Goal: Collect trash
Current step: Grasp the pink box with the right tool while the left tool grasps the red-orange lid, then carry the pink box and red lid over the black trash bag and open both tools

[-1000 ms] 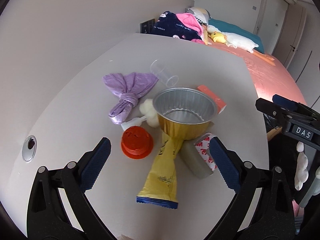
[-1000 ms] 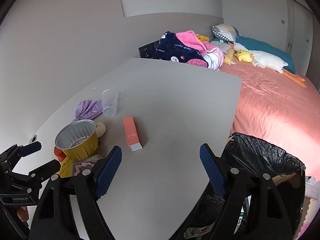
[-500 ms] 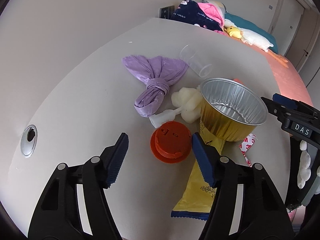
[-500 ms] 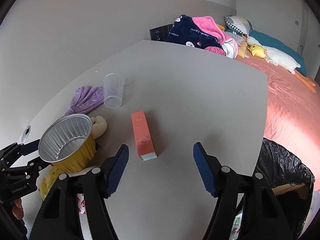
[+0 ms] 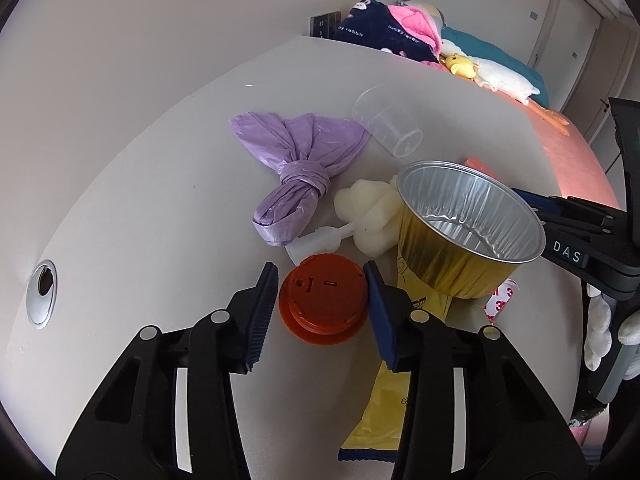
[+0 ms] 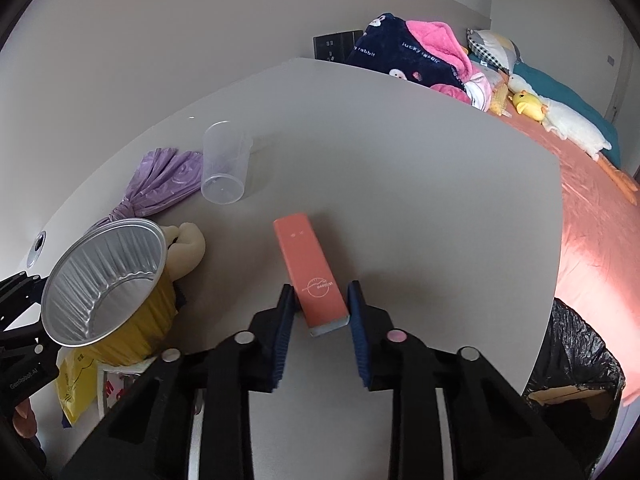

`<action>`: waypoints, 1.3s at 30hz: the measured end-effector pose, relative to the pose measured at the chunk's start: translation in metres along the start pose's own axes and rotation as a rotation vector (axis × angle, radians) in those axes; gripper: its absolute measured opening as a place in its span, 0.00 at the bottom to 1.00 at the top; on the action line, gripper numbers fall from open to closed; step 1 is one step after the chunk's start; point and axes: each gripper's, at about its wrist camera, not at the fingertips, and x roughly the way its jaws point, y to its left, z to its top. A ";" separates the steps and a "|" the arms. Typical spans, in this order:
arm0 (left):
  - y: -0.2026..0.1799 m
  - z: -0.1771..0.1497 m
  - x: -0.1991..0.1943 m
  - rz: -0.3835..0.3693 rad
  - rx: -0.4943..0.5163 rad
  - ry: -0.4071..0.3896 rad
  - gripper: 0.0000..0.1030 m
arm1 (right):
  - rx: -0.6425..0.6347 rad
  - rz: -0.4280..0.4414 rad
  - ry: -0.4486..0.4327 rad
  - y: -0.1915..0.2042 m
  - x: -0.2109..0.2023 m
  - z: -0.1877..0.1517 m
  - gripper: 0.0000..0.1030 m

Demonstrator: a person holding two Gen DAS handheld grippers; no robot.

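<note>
Both grabs are mid-close. The left gripper is set around the orange lid: its jaws have just been closing, the lid is between them, and both pads look to be at its sides, though firm contact cannot be confirmed (treated as not yet clamped). Just ahead of it lie a white nozzle and a foam lump, with the foil cup ahead-right on a yellow wrapper.

The right gripper has also just been closing, with the near end of the pink box between the jaws; a thin gap shows at each pad, so no grip is claimed yet. The bin bag is to its right, off the table edge.

Both closes should be finished before any lift. The lid is best pinched at its rim, kept level, with the wrapper left clear. The box is held at one end only, so a slow lift is advised (far end may droop).
</note>
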 end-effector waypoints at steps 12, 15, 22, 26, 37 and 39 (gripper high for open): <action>0.003 -0.001 -0.014 0.011 -0.023 -0.022 0.41 | 0.031 0.023 -0.038 -0.005 -0.025 -0.007 0.22; 0.001 0.001 -0.023 0.025 -0.017 -0.045 0.41 | 0.034 0.027 -0.052 -0.006 -0.034 -0.007 0.21; -0.006 0.002 -0.040 0.027 -0.018 -0.083 0.41 | 0.040 0.029 -0.086 -0.010 -0.057 -0.012 0.20; -0.017 0.003 -0.052 0.015 -0.002 -0.107 0.41 | 0.050 0.036 -0.110 -0.015 -0.073 -0.017 0.20; -0.059 0.010 -0.072 -0.036 0.056 -0.148 0.41 | 0.086 0.018 -0.165 -0.035 -0.112 -0.031 0.20; -0.068 0.011 -0.073 -0.049 0.067 -0.152 0.41 | 0.093 0.011 -0.173 -0.040 -0.118 -0.034 0.20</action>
